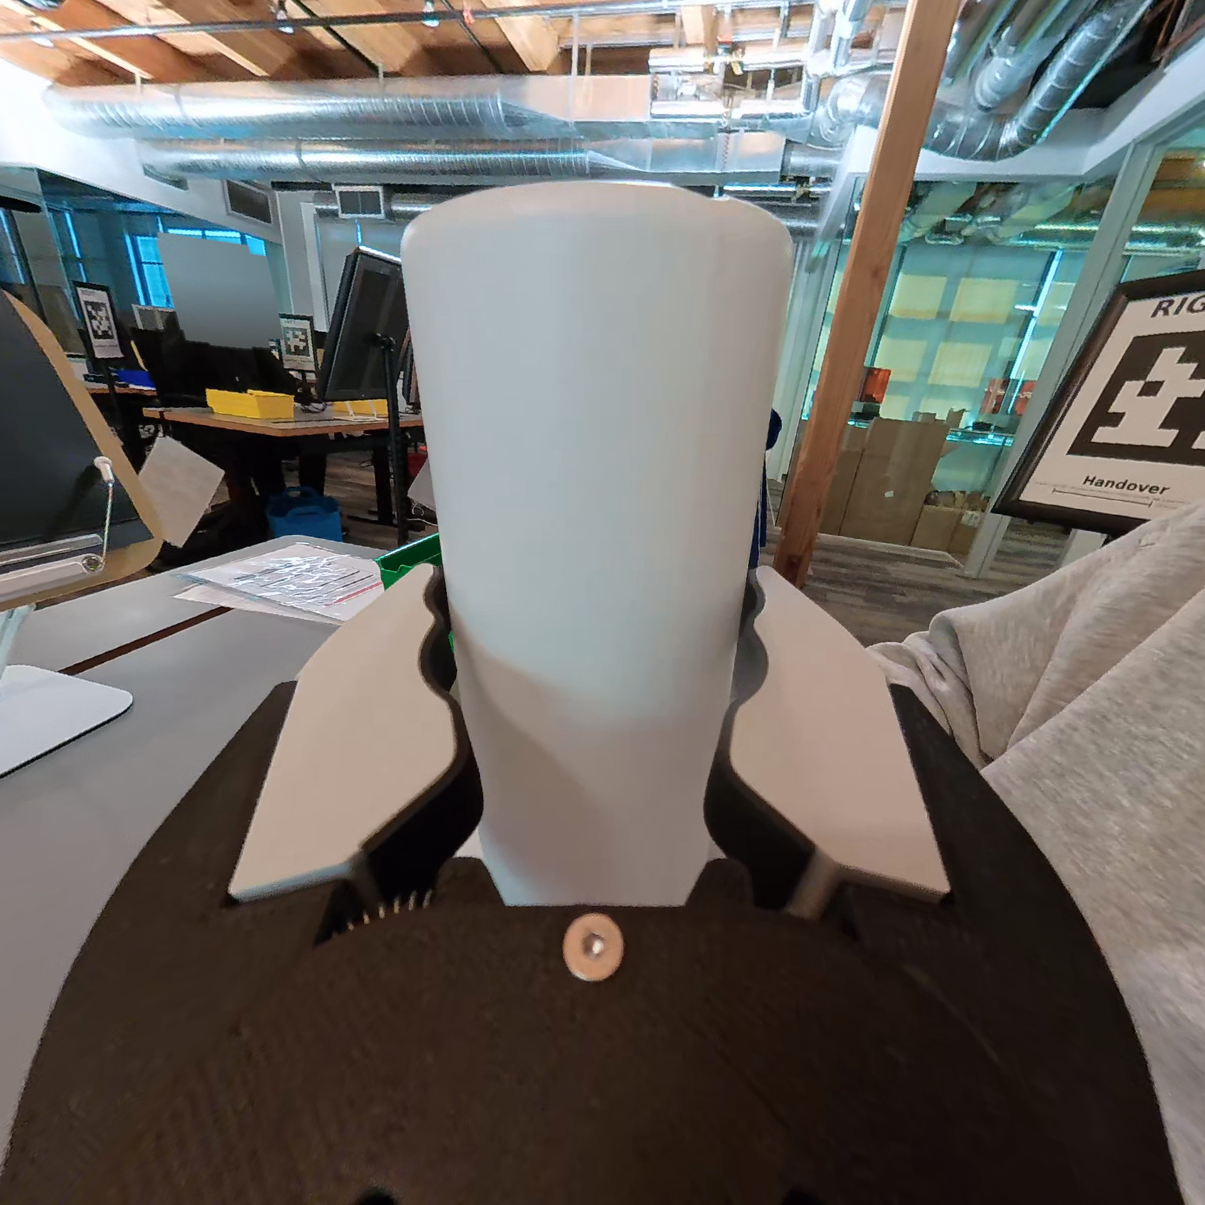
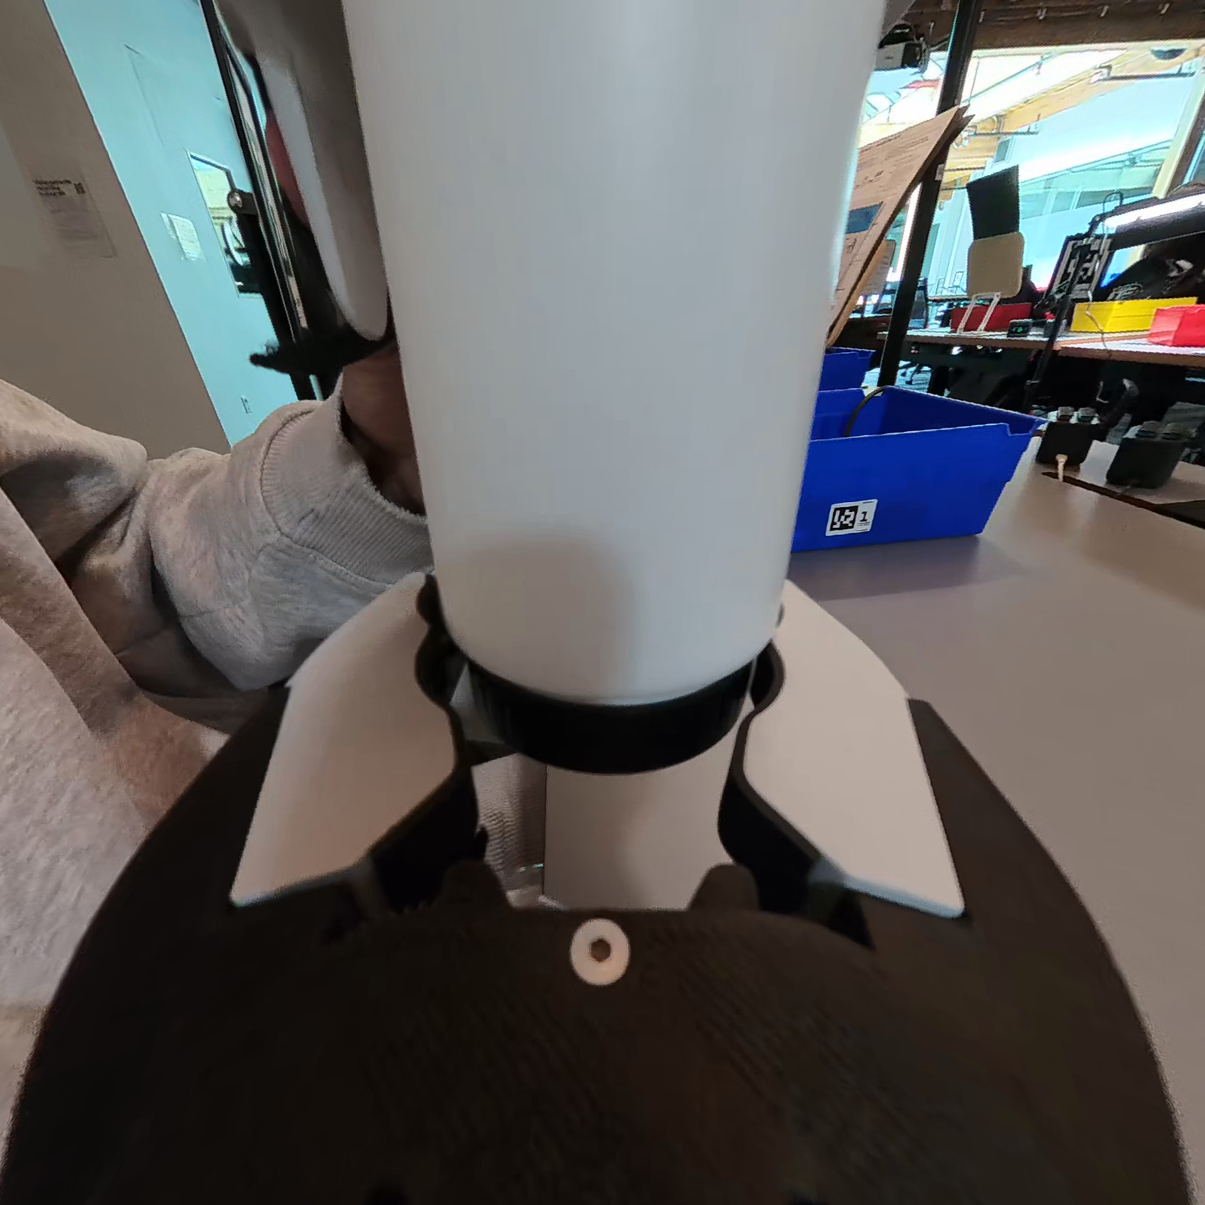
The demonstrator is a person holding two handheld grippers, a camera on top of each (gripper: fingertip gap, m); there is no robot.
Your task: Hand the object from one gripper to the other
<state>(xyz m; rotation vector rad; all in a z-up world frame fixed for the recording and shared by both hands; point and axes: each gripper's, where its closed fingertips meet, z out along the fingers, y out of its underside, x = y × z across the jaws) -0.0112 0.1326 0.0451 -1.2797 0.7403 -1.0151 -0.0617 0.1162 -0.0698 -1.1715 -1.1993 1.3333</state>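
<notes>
The white bottle is up in the air between both grippers, a tall, smooth plastic cylinder with a black cap at one end. The left gripper is clamped on the plain body, its pale fingers pressed against both sides, the closed end of the bottle pointing away from it. The right gripper stands at the cap end, its fingers hugging the shoulder just above the cap; I cannot tell for sure whether they are already squeezing or only cupping it.

It looks stiff and probably light, perhaps empty, but the glossy wall seems slippery, so a hold low on the straight body or right at the cap ridge, where the notched fingers can catch, strikes me as safest. Letting go too soon with one side is the obvious risk.

A grey sleeve sits just beside the bottle. Further out there is a blue bin on the grey desk, and a marker board stands off to one side.
</notes>
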